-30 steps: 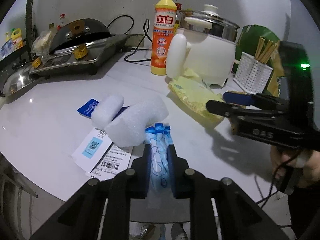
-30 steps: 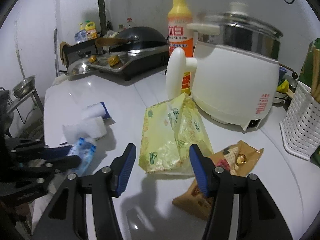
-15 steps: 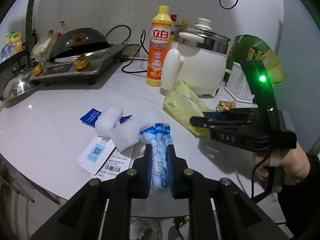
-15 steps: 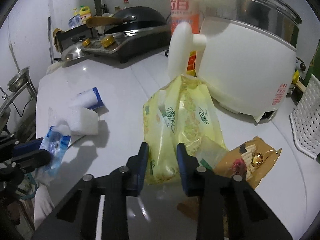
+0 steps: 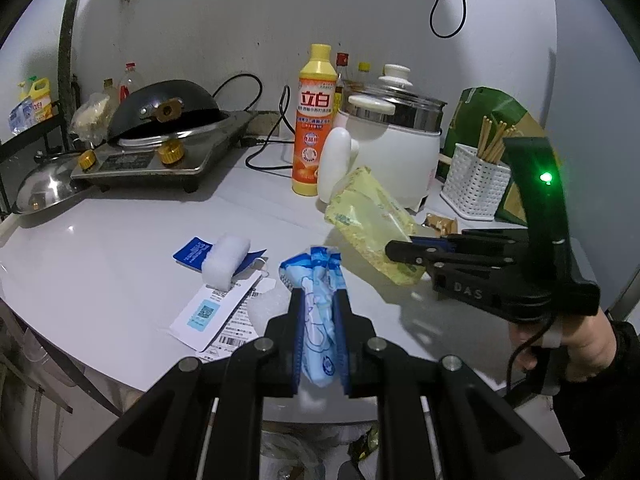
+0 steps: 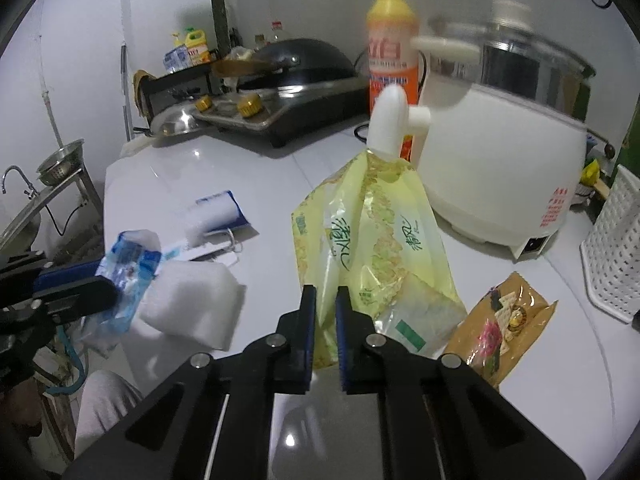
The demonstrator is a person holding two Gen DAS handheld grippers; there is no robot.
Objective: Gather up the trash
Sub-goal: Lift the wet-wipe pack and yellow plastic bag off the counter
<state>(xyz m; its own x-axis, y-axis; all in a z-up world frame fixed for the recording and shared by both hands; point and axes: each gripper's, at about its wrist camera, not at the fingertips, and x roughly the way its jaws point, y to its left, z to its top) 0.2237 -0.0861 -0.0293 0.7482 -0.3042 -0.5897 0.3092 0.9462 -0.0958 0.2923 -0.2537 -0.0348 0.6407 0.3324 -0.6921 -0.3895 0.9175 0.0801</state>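
Observation:
My left gripper (image 5: 318, 293) is shut on a blue and white plastic wrapper (image 5: 319, 320), held above the white table's (image 5: 100, 248) near edge. From the right wrist view the same wrapper (image 6: 128, 264) hangs from that gripper (image 6: 110, 290) at the left. My right gripper (image 6: 325, 294) has its jaws closing on the lower edge of a yellow plastic bag (image 6: 368, 240), pinched between the pads. This bag (image 5: 368, 216) tilts up off the table before the cooker. A brown snack packet (image 6: 504, 320) lies right of it. White foam pieces (image 6: 192, 304) and paper tags (image 5: 212, 316) lie on the table.
A white rice cooker (image 5: 400, 152) and an orange detergent bottle (image 5: 314, 120) stand behind the bag. A stove with a black wok (image 5: 160, 140) fills the back left. At the right stands a white basket of chopsticks (image 5: 476, 184). A hand (image 5: 584, 344) holds the right gripper.
The right jaws went from wide open to pinched on the yellow bag, which now stands taller. The left gripper rose and drew back with the blue wrapper.

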